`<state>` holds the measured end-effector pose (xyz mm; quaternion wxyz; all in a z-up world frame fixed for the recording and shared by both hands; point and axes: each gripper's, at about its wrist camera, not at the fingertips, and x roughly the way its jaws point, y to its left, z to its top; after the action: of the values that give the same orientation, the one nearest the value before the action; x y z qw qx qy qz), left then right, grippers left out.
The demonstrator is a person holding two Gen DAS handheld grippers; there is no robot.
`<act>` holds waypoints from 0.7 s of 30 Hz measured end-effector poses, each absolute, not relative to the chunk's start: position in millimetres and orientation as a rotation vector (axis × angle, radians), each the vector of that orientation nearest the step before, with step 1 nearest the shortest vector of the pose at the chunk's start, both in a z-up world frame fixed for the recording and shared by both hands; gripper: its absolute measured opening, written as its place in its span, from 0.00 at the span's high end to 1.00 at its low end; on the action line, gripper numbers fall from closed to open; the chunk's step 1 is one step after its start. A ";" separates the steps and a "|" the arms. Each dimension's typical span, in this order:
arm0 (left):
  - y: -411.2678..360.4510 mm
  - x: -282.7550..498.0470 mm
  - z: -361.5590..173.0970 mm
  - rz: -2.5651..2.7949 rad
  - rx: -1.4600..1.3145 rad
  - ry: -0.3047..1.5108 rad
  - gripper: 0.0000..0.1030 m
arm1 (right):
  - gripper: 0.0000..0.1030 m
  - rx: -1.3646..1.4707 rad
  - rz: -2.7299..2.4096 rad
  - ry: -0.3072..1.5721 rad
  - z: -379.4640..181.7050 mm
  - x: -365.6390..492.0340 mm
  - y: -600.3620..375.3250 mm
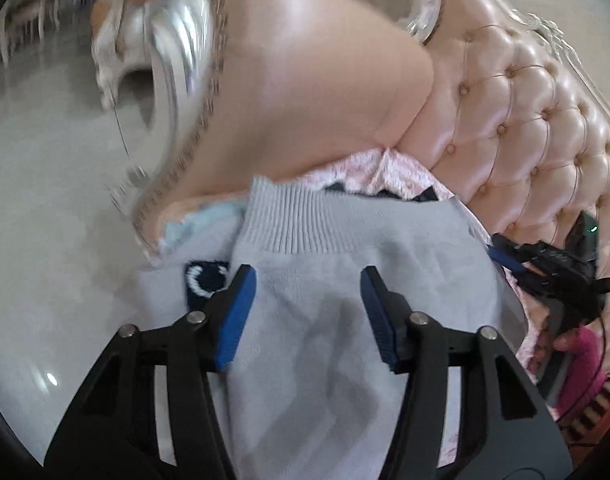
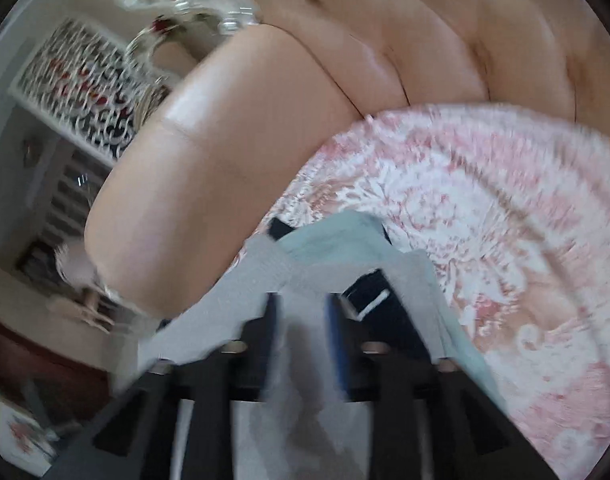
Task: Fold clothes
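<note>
A light grey knit sweater (image 1: 329, 304) with a ribbed band (image 1: 301, 220) lies on the sofa seat; a navy patch with a white crescent (image 1: 207, 276) shows at its left. My left gripper (image 1: 307, 276) hovers over it, open, blue pads wide apart with nothing pinched. My right gripper (image 1: 545, 268) is at the sweater's right edge. In the blurred right wrist view my right gripper (image 2: 301, 308) stands open above the grey sweater (image 2: 241, 292), whose cloth shows in the gap between the fingers. A pale blue garment (image 2: 337, 236) and a navy piece (image 2: 373, 292) lie just beyond.
A peach leather armrest (image 1: 305, 80) with silver carved trim (image 1: 173, 40) rises behind the sweater. The tufted sofa back (image 1: 525, 120) is at the right. A pink-and-white patterned cover (image 2: 485, 208) spreads over the seat. Glossy grey floor (image 1: 45, 200) lies left. A person's pink sleeve (image 1: 585, 344) is low right.
</note>
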<state>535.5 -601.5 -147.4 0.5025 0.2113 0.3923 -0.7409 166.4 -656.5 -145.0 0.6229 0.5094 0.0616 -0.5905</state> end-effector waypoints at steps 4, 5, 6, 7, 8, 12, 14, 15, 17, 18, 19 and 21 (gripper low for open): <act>-560.9 526.5 -130.8 -1.863 0.549 0.815 0.00 | 0.11 0.960 -1.362 0.278 -109.4 201.3 -619.2; -553.8 520.8 -132.7 -1.871 0.575 0.783 0.00 | 0.11 0.924 -1.361 0.325 -107.3 210.9 -610.2; -547.2 513.4 -137.2 -1.877 0.614 0.746 0.00 | 0.09 0.888 -1.359 0.371 -105.1 220.6 -601.3; -542.8 507.0 -144.4 -1.874 0.658 0.717 0.00 | 0.00 0.861 -1.354 0.417 -109.2 229.1 -595.4; -539.3 502.8 -152.3 -1.863 0.701 0.695 0.00 | 0.00 0.839 -1.354 0.474 -116.5 237.6 -589.7; -537.6 500.4 -183.3 -1.784 0.825 0.638 0.00 | 0.00 0.829 -1.404 0.687 -155.3 245.8 -582.4; -540.1 512.7 -191.5 -1.775 0.820 0.708 0.00 | 0.00 0.830 -1.398 0.708 -166.5 241.3 -574.9; -541.0 518.7 -192.7 -1.774 0.818 0.742 0.00 | 0.00 0.830 -1.412 0.709 -166.6 239.3 -571.8; -540.5 523.3 -185.1 -1.776 0.804 0.746 0.00 | 0.00 0.853 -1.447 0.696 -161.5 232.2 -568.0; -539.8 524.6 -180.0 -1.777 0.796 0.738 0.00 | 0.00 0.854 -1.464 0.671 -154.8 230.0 -566.7; -539.5 523.8 -173.0 -1.786 0.781 0.727 0.00 | 0.00 0.854 -1.480 0.645 -147.8 227.9 -565.4; -540.5 516.6 -155.0 -1.820 0.744 0.693 0.00 | 0.00 0.798 -1.486 0.587 -127.0 233.7 -567.7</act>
<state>516.6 -540.5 -155.0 0.5044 0.3081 0.2869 -0.7538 233.7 -567.7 -127.0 0.6271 0.3479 0.2562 -0.6481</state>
